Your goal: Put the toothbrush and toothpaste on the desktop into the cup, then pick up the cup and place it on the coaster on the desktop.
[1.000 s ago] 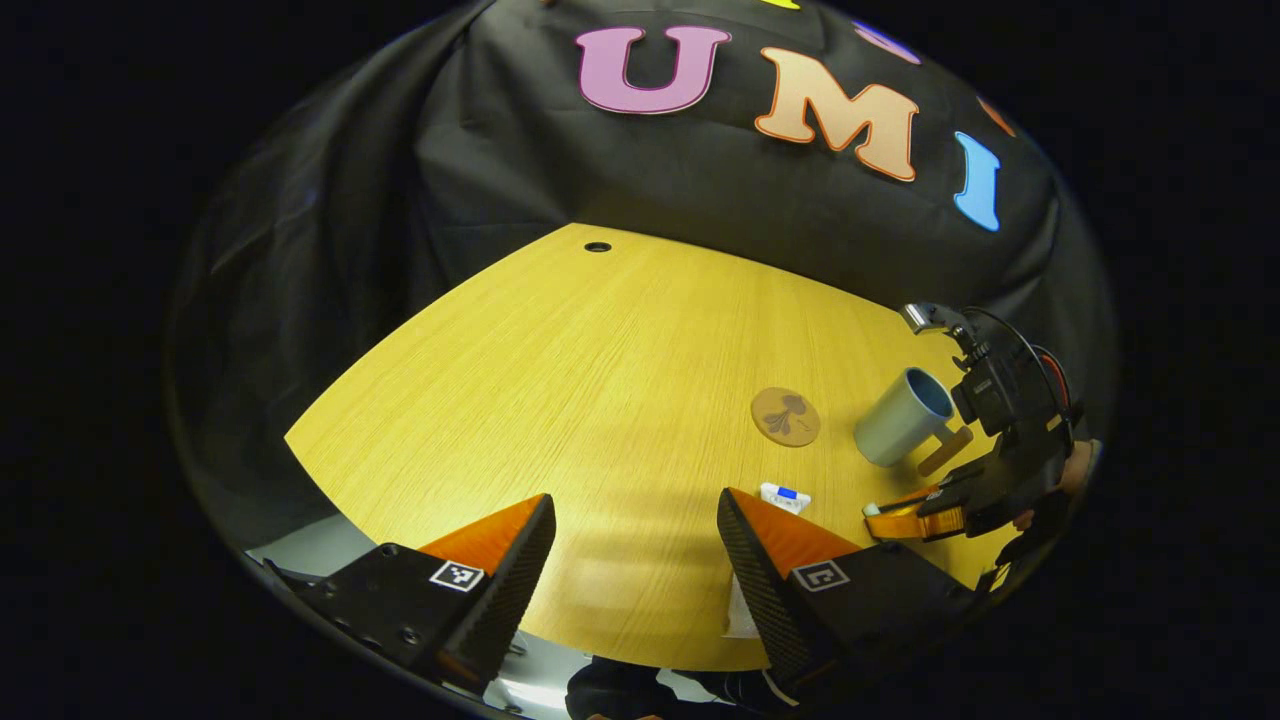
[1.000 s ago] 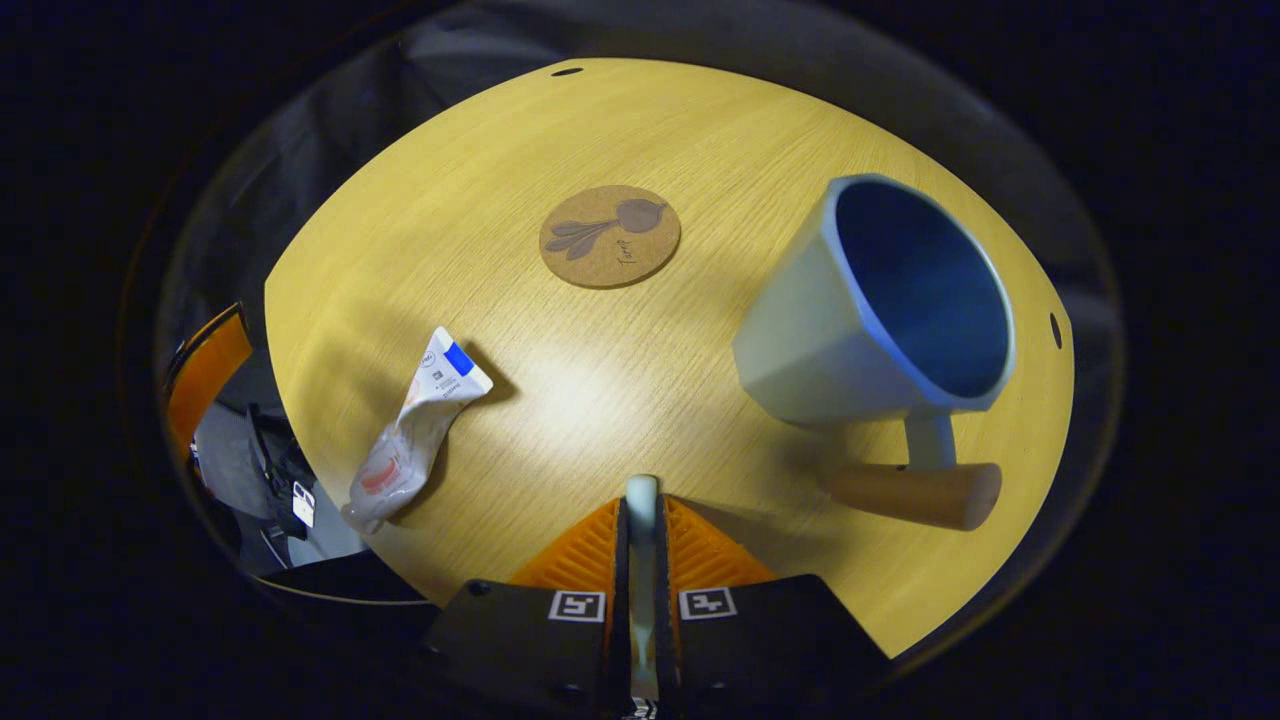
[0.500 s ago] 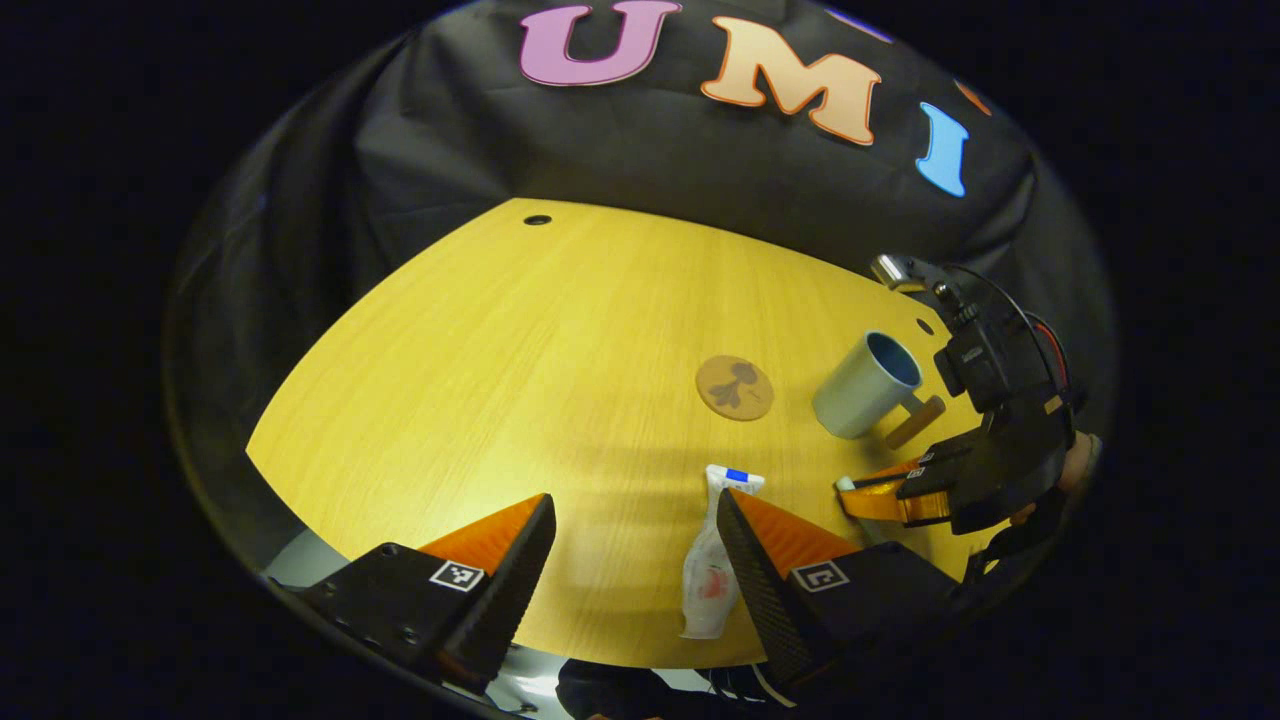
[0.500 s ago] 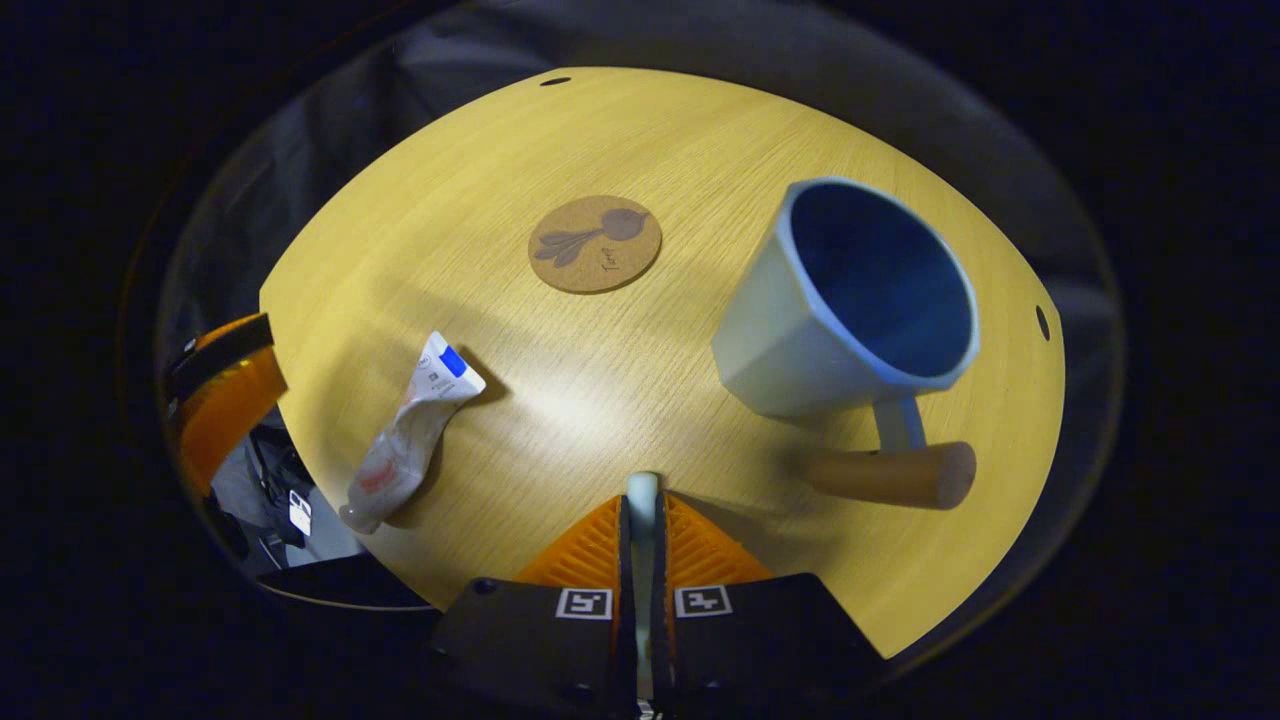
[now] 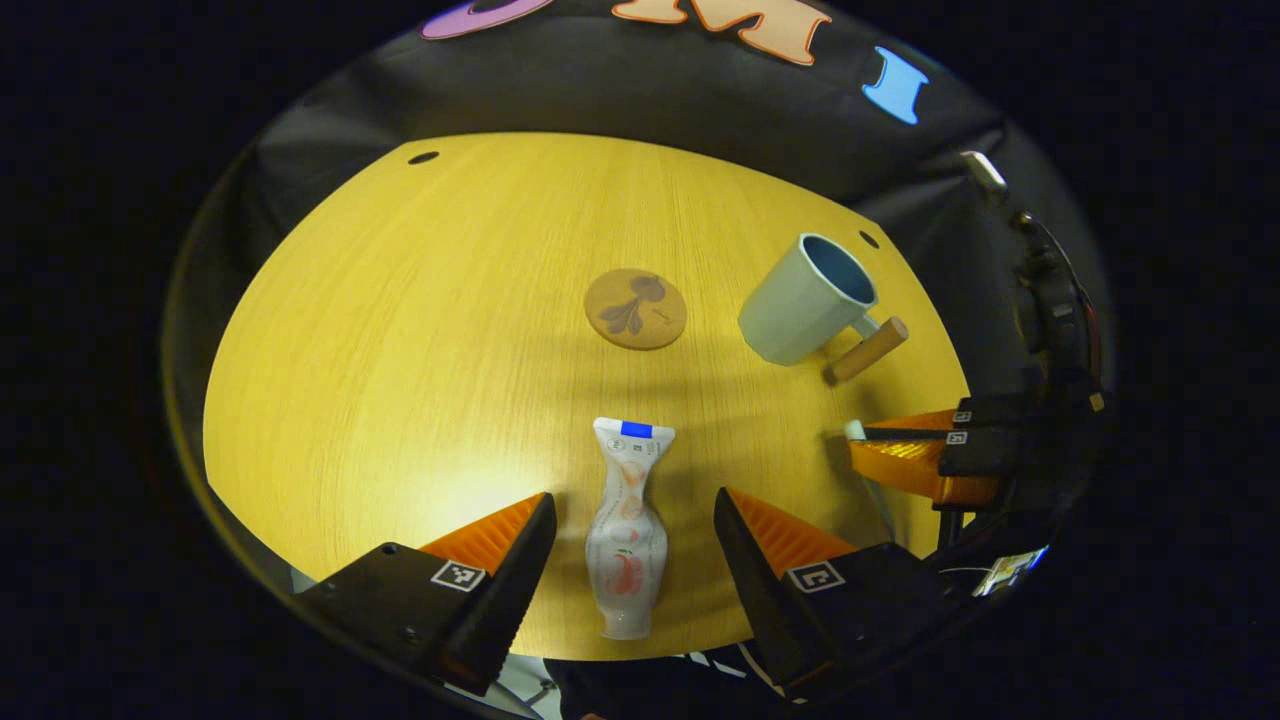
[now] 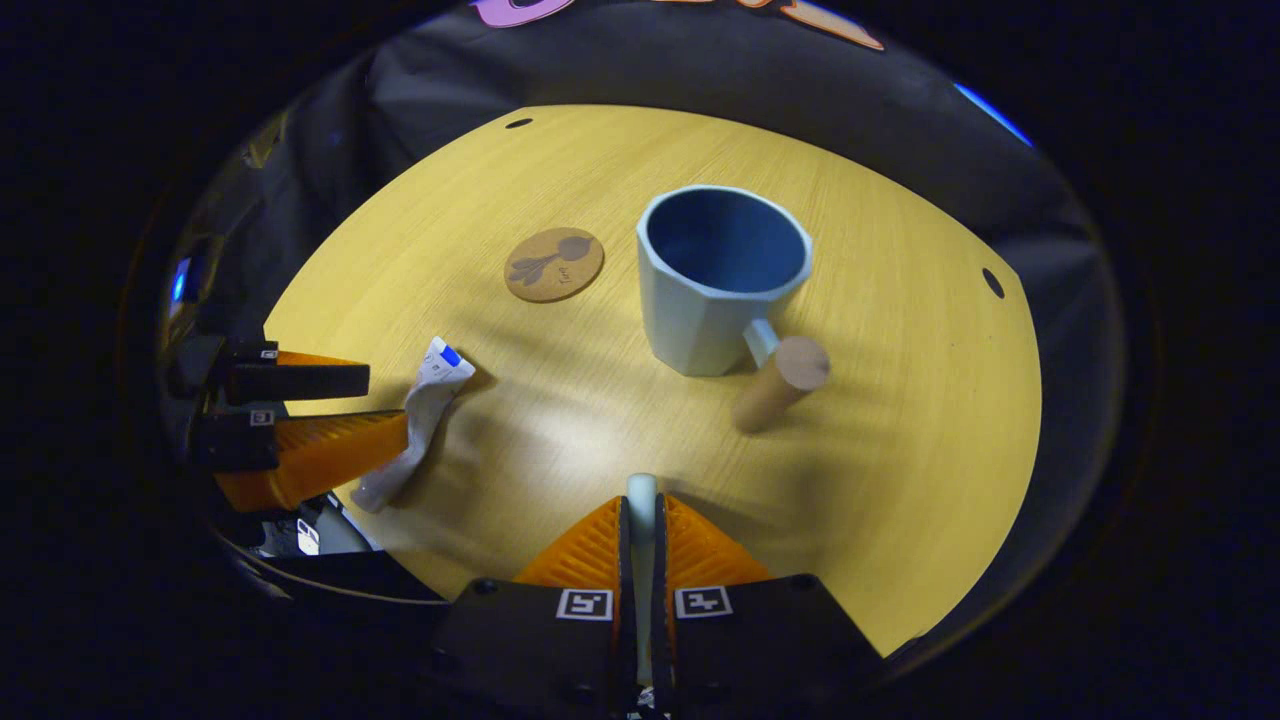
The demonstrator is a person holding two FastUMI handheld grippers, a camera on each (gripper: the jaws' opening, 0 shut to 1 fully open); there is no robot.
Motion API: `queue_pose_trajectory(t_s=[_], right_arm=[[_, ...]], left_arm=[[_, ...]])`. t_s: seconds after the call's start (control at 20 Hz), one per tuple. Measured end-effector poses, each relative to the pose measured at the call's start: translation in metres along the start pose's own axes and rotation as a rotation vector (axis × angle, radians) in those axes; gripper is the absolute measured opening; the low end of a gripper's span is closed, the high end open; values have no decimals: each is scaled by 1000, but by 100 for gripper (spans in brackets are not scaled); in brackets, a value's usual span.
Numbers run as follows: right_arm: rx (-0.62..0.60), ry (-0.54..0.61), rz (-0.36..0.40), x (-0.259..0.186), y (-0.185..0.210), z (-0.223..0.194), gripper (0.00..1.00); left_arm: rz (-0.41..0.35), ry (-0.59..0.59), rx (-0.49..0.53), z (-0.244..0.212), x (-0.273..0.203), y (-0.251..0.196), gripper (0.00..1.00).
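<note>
A crumpled white toothpaste tube point(image 5: 628, 523) lies on the yellow desktop between the fingers of my open left gripper point(image 5: 634, 540), which hovers over it. The pale blue cup point(image 6: 720, 275) with a wooden handle stands upright ahead of my right gripper point(image 6: 641, 520), which is shut on the thin white toothbrush point(image 6: 640, 500). The round cork coaster point(image 6: 553, 264) lies left of the cup. In the left gripper view the cup point(image 5: 806, 298) and coaster point(image 5: 635, 308) sit beyond the tube, and the right gripper point(image 5: 905, 450) is at the right. The left gripper point(image 6: 300, 420) is over the toothpaste point(image 6: 420, 420) in the right gripper view.
The round yellow desktop point(image 5: 400, 330) has small dark holes near its far edge point(image 5: 423, 157) and by the cup point(image 5: 868, 240). Black cloth wall stands behind it. The near table edge runs just below the tube.
My left gripper has swung forward and down so the toothpaste now lies between its open fingers. My right gripper has pulled back and tilted up, so the cup looks farther and upright.
</note>
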State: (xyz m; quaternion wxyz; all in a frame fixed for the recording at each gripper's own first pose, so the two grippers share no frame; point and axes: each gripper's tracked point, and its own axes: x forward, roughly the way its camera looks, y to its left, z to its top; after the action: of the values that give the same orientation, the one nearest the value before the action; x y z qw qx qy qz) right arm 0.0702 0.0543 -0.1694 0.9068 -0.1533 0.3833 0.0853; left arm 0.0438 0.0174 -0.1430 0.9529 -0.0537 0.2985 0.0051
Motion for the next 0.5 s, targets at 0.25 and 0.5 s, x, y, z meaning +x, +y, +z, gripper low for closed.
queue_pose_trajectory(t_s=[0.25, 0.5], right_arm=[[82, -13, -28, -12, -21, -16, 8], [148, -20, -55, -17, -50, -25, 8]], left_arm=[[20, 99, -50, 2, 19, 7, 72], [41, 164, -31, 2, 33, 11, 39]])
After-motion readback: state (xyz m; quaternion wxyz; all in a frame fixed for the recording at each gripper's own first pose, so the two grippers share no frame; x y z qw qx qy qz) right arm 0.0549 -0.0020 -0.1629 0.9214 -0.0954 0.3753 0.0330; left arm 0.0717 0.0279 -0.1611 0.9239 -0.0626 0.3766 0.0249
